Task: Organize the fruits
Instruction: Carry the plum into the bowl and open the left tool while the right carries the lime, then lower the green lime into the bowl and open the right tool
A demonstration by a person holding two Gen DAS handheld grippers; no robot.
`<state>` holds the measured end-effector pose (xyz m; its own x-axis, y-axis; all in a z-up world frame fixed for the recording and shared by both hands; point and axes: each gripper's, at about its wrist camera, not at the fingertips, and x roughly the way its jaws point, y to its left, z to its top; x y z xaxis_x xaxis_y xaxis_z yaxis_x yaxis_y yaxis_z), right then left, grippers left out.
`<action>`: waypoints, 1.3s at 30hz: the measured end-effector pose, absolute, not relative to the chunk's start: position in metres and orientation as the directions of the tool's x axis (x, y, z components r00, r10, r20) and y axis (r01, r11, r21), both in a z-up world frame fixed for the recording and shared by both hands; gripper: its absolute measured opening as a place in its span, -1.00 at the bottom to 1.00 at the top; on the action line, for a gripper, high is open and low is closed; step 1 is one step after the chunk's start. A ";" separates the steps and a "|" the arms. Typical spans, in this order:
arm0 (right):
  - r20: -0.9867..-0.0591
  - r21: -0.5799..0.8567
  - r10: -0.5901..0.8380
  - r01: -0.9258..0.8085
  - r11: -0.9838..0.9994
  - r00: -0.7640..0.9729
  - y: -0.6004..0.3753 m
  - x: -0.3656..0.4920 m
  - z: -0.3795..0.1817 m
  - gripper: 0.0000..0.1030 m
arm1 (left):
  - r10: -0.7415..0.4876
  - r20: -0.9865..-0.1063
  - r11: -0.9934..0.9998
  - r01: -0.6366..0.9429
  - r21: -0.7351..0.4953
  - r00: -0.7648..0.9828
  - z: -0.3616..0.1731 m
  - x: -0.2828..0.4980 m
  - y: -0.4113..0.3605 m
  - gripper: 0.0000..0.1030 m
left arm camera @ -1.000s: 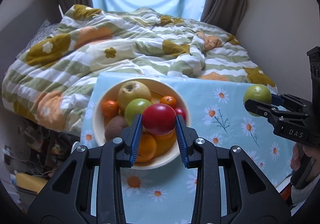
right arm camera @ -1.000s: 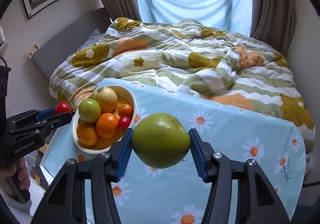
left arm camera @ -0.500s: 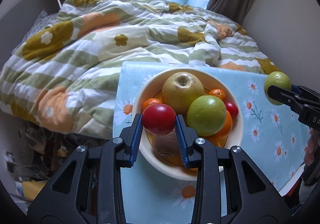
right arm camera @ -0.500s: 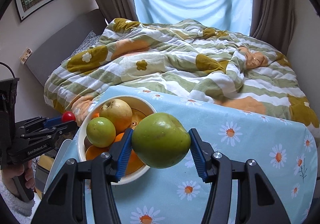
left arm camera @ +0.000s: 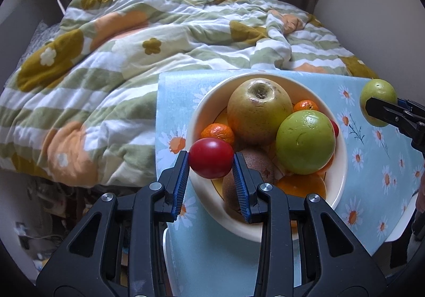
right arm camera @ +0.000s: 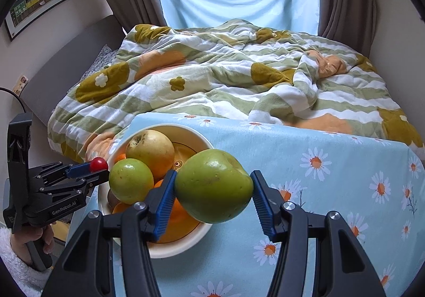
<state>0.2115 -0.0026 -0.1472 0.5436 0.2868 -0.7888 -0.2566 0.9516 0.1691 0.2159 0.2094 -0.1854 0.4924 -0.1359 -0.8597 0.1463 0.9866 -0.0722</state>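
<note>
Left tongs: clamped on the red fruit, pads on its two sides at mid-height; it hangs over the bowl's rim nearest the bench's left edge.
Red fruit, handling: small, smooth and glossy, so probably light and slippery; if it is a tomato, the skin would bruise under a hard squeeze. The widest girth is the best place to hold it.
Right tongs: clamped on the green apple across its broad middle, held clear above the bench just beside the bowl.
Green apple, handling: looks firm and fairly heavy, waxy skin; likely to take a strong grip, but could rotate between the pads.
Bowl: cream, near the bench's left far corner, heaped with a yellowish apple, another green one, oranges, mandarins, a brown kiwi.
Pile, judged: rounded and loose; an added fruit may roll off.
Bench: daisy-print blue cloth, the bed just beyond its far edge.
</note>
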 end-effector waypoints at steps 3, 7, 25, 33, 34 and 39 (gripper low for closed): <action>-0.787 0.169 0.285 -0.254 0.952 0.547 -0.001 0.210 -0.147 0.00 | -0.131 -0.857 0.987 0.144 -0.067 0.498 -0.181 0.215 0.211 -0.21; -0.782 0.168 0.286 -0.255 0.952 0.554 0.000 0.209 -0.143 0.00 | -0.137 -0.842 0.987 0.139 -0.074 0.522 -0.172 0.212 0.213 1.00; -0.773 0.181 0.378 -0.393 0.901 0.510 0.012 0.234 -0.123 0.00 | -0.098 -0.827 0.995 0.063 -0.077 0.554 -0.135 0.185 0.218 1.00; -0.774 0.199 0.457 -0.516 0.833 0.438 0.023 0.254 -0.142 0.00 | -0.072 -0.842 0.996 -0.009 -0.091 0.535 -0.146 0.172 0.219 1.00; -0.777 0.199 0.463 -0.530 0.824 0.427 0.024 0.256 -0.145 0.00 | -0.065 -0.842 0.996 -0.021 -0.090 0.535 -0.148 0.171 0.219 1.00; -0.779 0.228 0.507 -0.585 0.778 0.370 0.028 0.266 -0.162 0.00 | -0.044 -0.856 0.993 -0.074 -0.096 0.515 -0.159 0.170 0.217 1.00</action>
<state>0.2660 0.0283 -0.1615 0.3700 0.5069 -0.7786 -0.5854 0.7779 0.2284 0.1696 0.2170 -0.1593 0.5146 -0.0445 -0.8563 -0.0740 0.9926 -0.0960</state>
